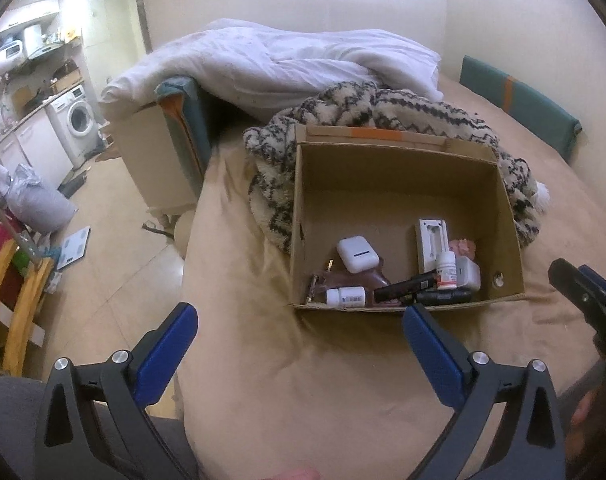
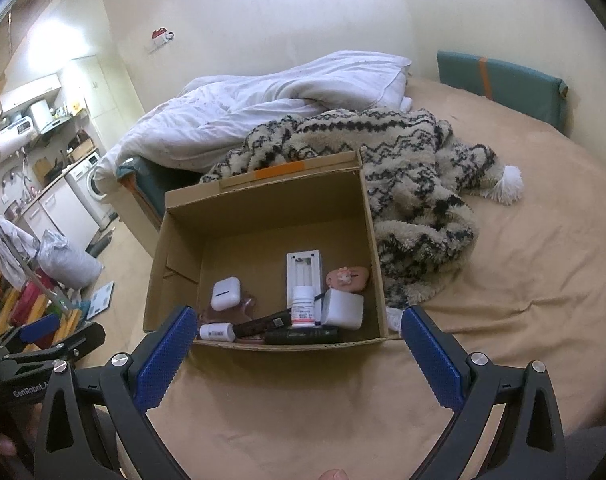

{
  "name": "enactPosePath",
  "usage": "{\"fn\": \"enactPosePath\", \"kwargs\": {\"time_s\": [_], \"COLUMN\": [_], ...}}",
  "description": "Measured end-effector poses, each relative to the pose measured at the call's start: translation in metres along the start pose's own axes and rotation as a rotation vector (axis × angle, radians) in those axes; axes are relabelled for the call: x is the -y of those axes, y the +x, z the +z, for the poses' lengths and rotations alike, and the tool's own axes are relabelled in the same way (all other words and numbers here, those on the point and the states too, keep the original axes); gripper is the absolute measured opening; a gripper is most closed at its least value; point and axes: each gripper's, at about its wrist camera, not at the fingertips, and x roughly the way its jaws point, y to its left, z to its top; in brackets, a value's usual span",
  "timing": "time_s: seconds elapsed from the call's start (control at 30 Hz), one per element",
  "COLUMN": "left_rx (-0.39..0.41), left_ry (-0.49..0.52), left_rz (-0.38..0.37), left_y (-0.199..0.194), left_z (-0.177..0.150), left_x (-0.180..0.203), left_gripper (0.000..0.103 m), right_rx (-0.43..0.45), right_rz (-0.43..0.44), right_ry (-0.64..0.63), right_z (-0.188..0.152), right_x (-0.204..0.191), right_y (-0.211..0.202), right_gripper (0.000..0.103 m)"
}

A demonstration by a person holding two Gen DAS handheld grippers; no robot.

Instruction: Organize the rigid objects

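Note:
An open cardboard box point(image 1: 399, 184) sits on the tan bed; it also shows in the right wrist view point(image 2: 263, 216). Inside lie a white earbud case point(image 1: 357, 255) point(image 2: 225, 293), a small white bottle on its side point(image 1: 346, 295) point(image 2: 216, 332), an upright dropper bottle point(image 1: 446, 270) point(image 2: 303, 306), a white cube point(image 2: 342, 309), a white rectangular device point(image 1: 433, 242) point(image 2: 303, 266), a pink item point(image 2: 347, 278) and black tubes point(image 1: 407, 286) point(image 2: 301, 335). My left gripper point(image 1: 299, 334) is open and empty, short of the box's near wall. My right gripper point(image 2: 299, 336) is open and empty over that wall.
A black-and-cream patterned blanket point(image 2: 407, 168) lies behind and right of the box. A white duvet point(image 1: 271, 60) is piled at the back. A teal cushion point(image 2: 499, 80) leans on the wall. The bed's left edge drops to the floor point(image 1: 115, 240). The kitchen area with a washing machine point(image 1: 77, 120) is far left.

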Motion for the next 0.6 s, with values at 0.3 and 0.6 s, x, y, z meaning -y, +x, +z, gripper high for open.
{"fn": "enactPosePath", "kwargs": {"time_s": [0.3,0.6], "left_rx": [-0.005,-0.010], "left_ry": [-0.001,-0.005], "left_rz": [0.003,-0.001], "left_y": [0.0019,0.0023], "left_z": [-0.0001,-0.0004], "left_x": [0.0006,-0.0003], "left_gripper": [0.102,0.102], "right_rx": [-0.003,-0.002], "right_rz": [0.001,-0.001], "right_ry": [0.009,0.009], "right_z": [-0.0001,0.0001], "right_x": [0.0021,0.0019], "right_y": [0.0001,0.0003], "right_gripper": [0.103,0.103]}}
